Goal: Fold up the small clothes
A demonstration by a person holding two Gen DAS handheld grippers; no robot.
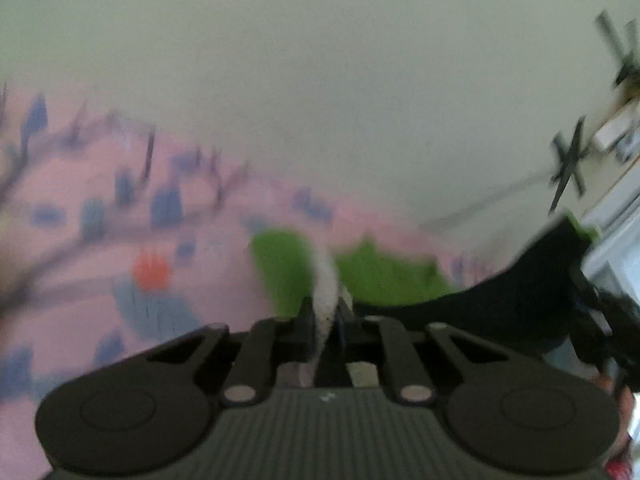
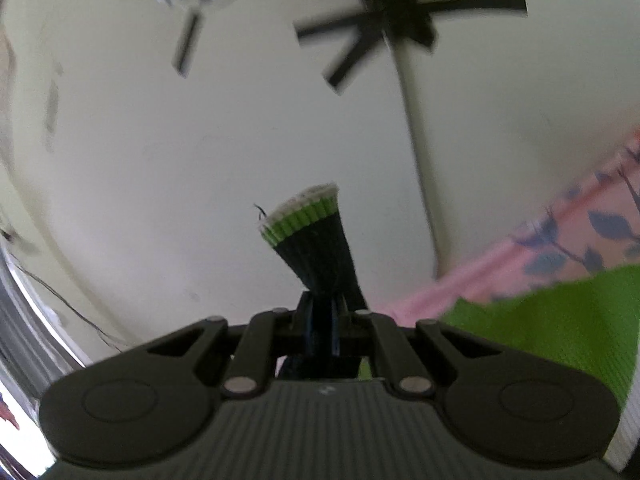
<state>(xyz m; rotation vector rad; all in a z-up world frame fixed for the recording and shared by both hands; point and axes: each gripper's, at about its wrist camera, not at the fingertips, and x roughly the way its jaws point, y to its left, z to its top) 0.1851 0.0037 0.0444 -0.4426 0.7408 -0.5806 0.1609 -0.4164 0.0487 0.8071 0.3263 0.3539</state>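
Observation:
The small garment is bright green [image 1: 384, 276] with a black part [image 1: 520, 292] and a white ribbed edge [image 1: 325, 280]. In the left wrist view my left gripper [image 1: 325, 304] is shut on that white edge, which runs down between the fingers. The cloth stretches off to the right, above a pink flowered sheet [image 1: 100, 208]. In the right wrist view my right gripper [image 2: 322, 300] is shut on a black ribbed cuff [image 2: 312, 236] with green and white trim that fans out past the fingertips. More of the green cloth [image 2: 552, 320] hangs at the lower right.
The pink sheet [image 2: 560, 248] with blue leaf prints lies under the garment. Behind it is a pale wall [image 1: 320, 80]. A dark ceiling fan [image 2: 396, 16] shows at the top of the right wrist view. The left wrist view is blurred.

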